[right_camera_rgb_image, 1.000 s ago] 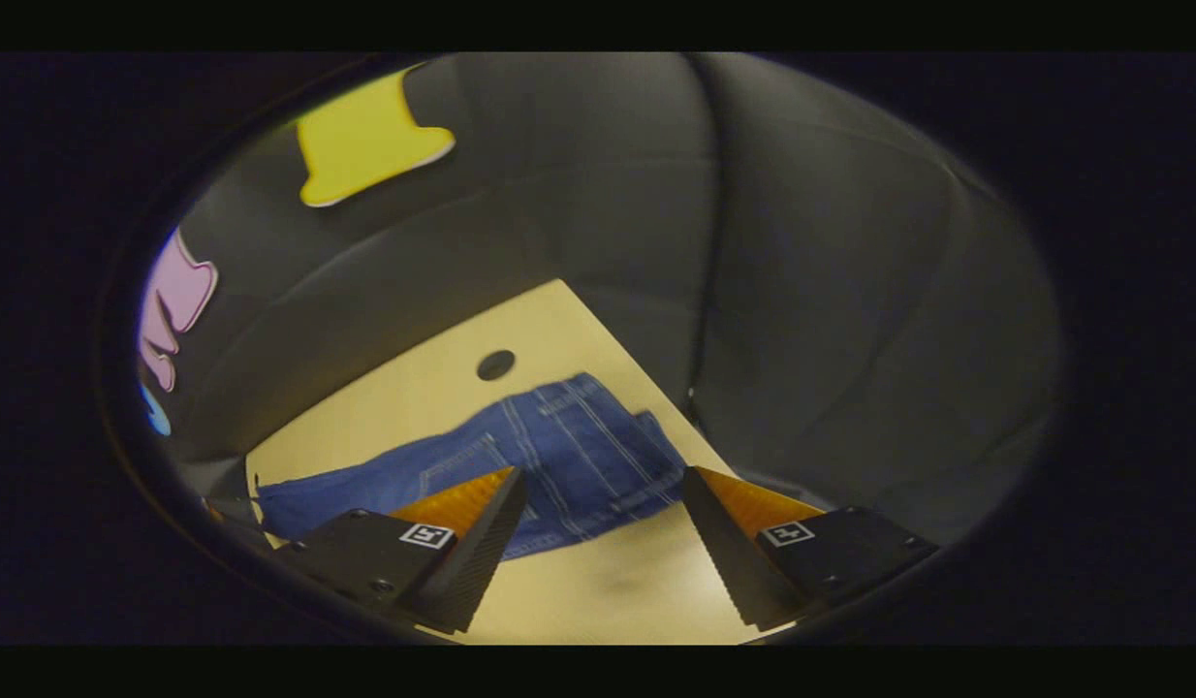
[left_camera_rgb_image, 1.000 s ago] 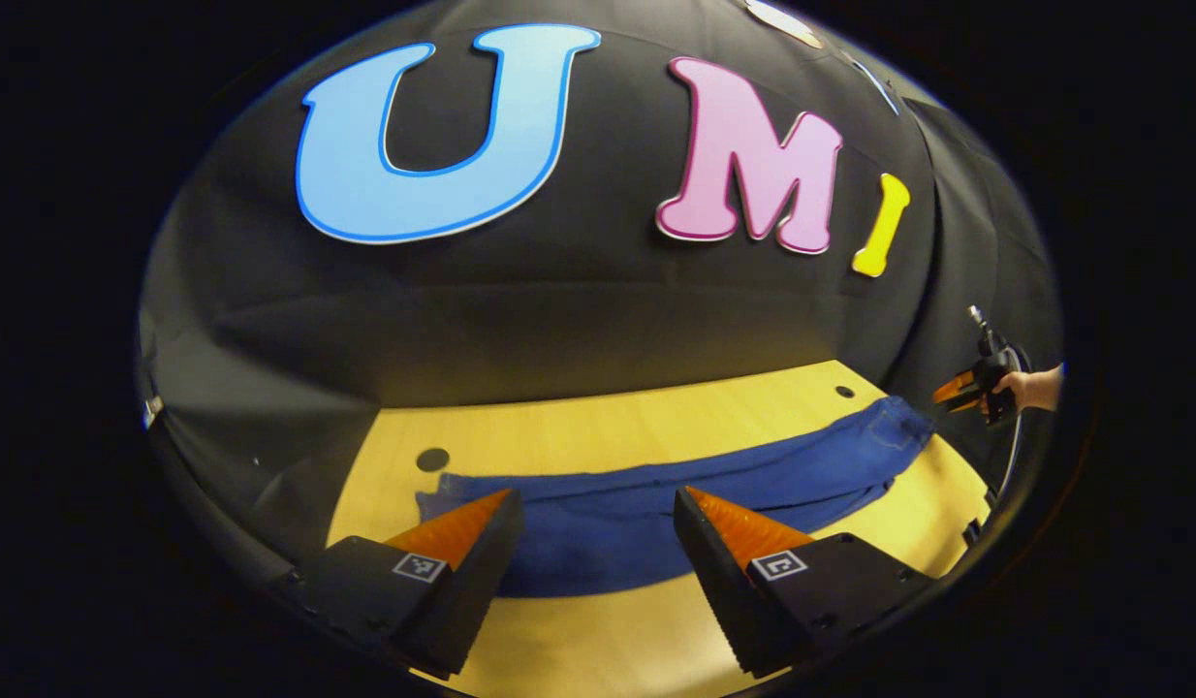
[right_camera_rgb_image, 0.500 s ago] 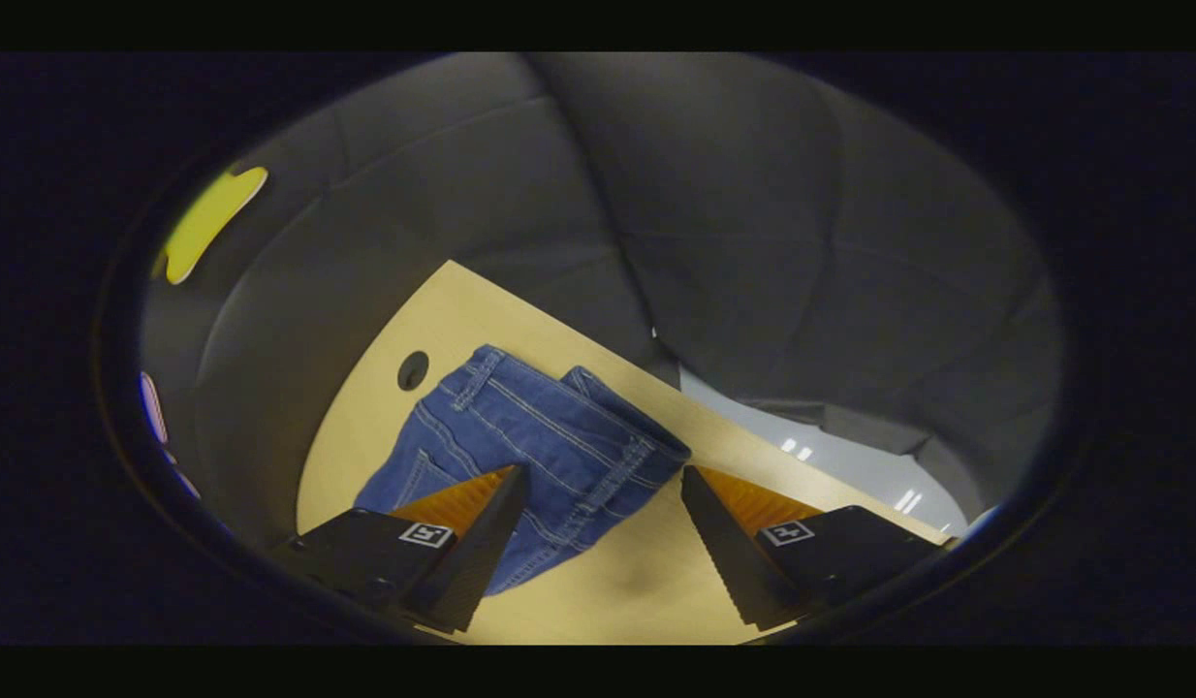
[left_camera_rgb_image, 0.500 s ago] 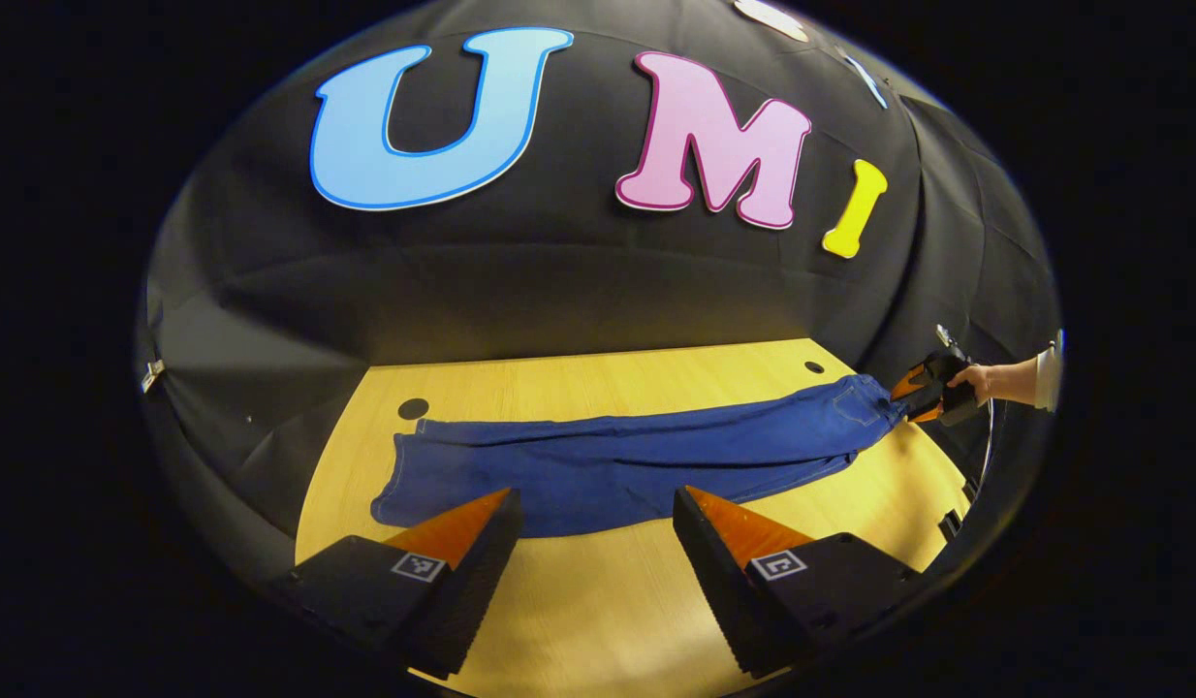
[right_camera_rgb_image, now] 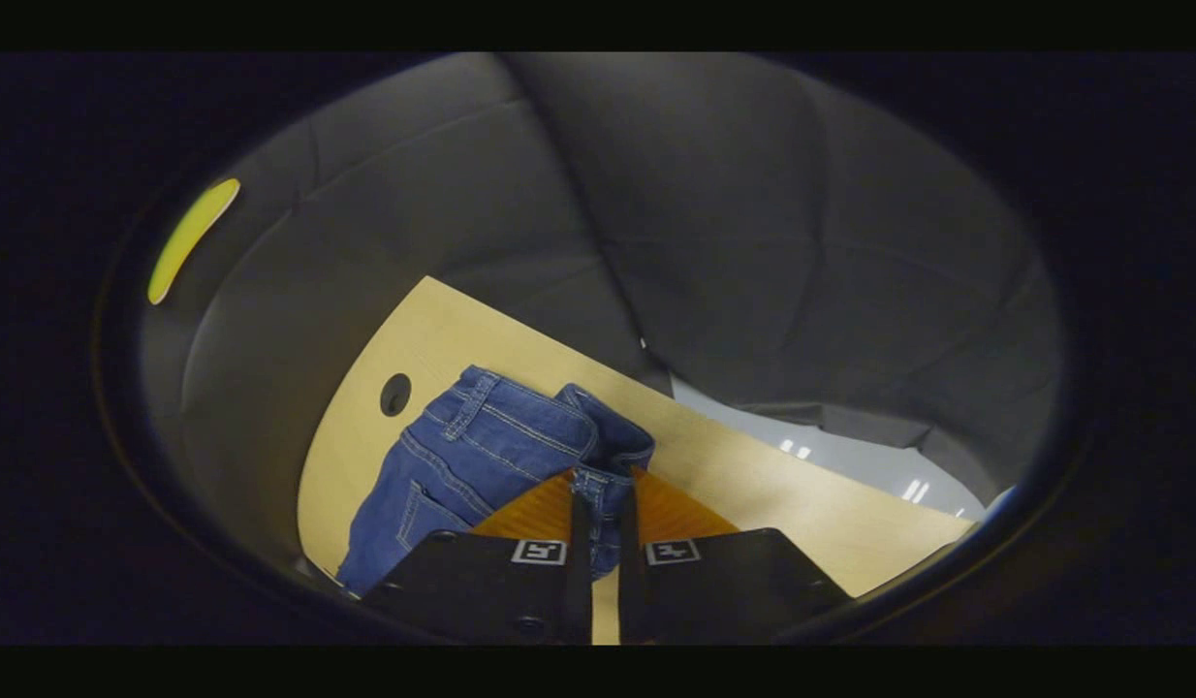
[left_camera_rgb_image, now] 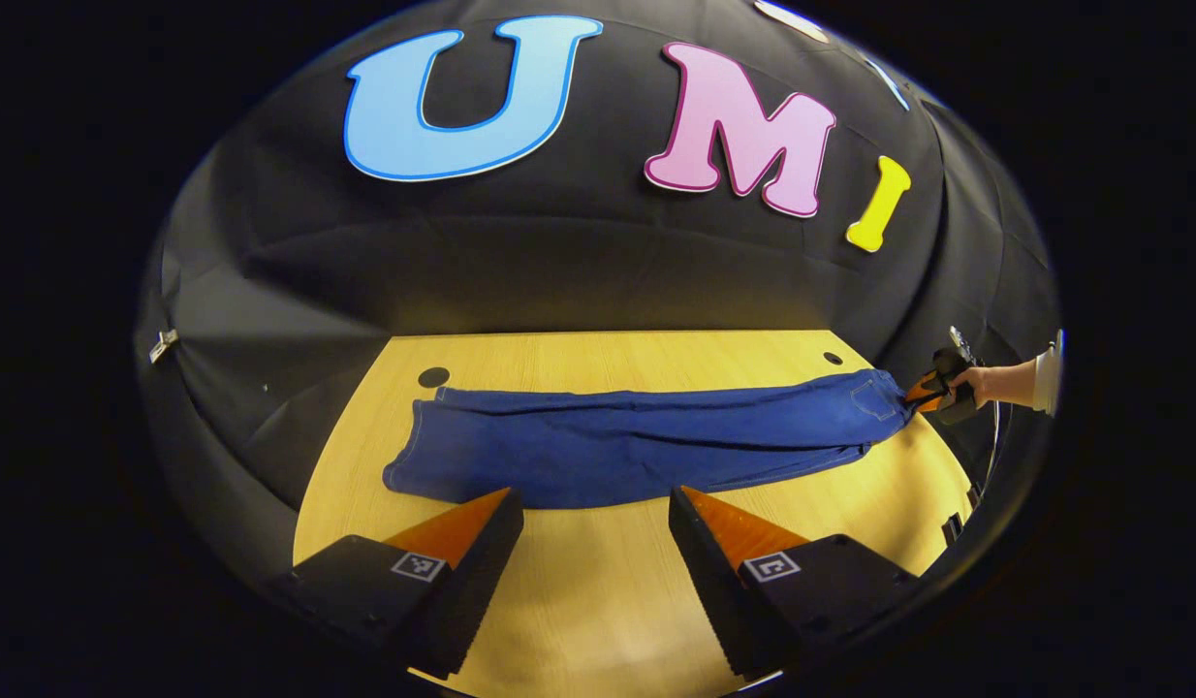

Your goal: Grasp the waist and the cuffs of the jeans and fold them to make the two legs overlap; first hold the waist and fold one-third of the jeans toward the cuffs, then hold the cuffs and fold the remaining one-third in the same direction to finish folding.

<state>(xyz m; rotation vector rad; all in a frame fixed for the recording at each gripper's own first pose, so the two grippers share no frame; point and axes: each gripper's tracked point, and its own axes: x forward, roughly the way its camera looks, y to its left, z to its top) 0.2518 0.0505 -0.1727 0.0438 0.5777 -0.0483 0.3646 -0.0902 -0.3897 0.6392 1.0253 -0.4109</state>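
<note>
Blue jeans (left_camera_rgb_image: 637, 446) lie stretched flat across the wooden table (left_camera_rgb_image: 598, 591), cuffs (left_camera_rgb_image: 419, 465) to the left and waist (left_camera_rgb_image: 874, 397) to the right in the left gripper view. My left gripper (left_camera_rgb_image: 593, 504) hovers open over the near side of the table, just short of the legs' front edge, holding nothing. My right gripper (right_camera_rgb_image: 603, 490) is shut on the waistband (right_camera_rgb_image: 598, 456), and denim shows between its orange fingers. In the left gripper view the right gripper (left_camera_rgb_image: 923, 393) sits at the waist end, held by a hand (left_camera_rgb_image: 986, 383).
Two round holes mark the tabletop, one near the cuffs (left_camera_rgb_image: 433, 376) and one near the waist (left_camera_rgb_image: 833, 358), the latter also seen beside the waistband (right_camera_rgb_image: 395, 395). Black cloth walls close in behind. The table's right edge (right_camera_rgb_image: 802, 456) runs just past the waist.
My right gripper has gone from open to shut on the waistband. The jeans now lie straighter and flatter. My left gripper stays open and has drawn back slightly from the legs.
</note>
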